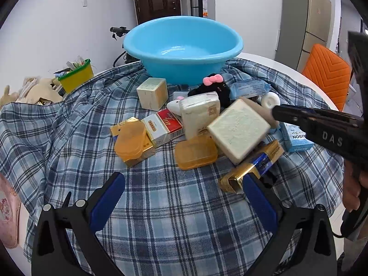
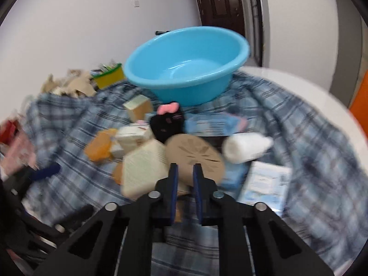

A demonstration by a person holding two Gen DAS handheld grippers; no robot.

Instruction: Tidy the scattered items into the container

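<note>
My right tongs have pinched nearly shut on the tan round box at its near rim, so pickup is underway; next comes a lift and carry to the blue basin well beyond. The box tilts, its flat lid facing up toward me, its short axis leaning away. My left tongs hang wide open, empty, above the counter's plaid cloth.

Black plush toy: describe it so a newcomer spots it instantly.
Start at the big blue basin at the far side of the plaid cloth. In the pile of items just in front of the basin's base lies the black plush toy. It is the only soft, dark item among pale boxes and orange plastic cases, and it wears a pink bow on top.
</note>
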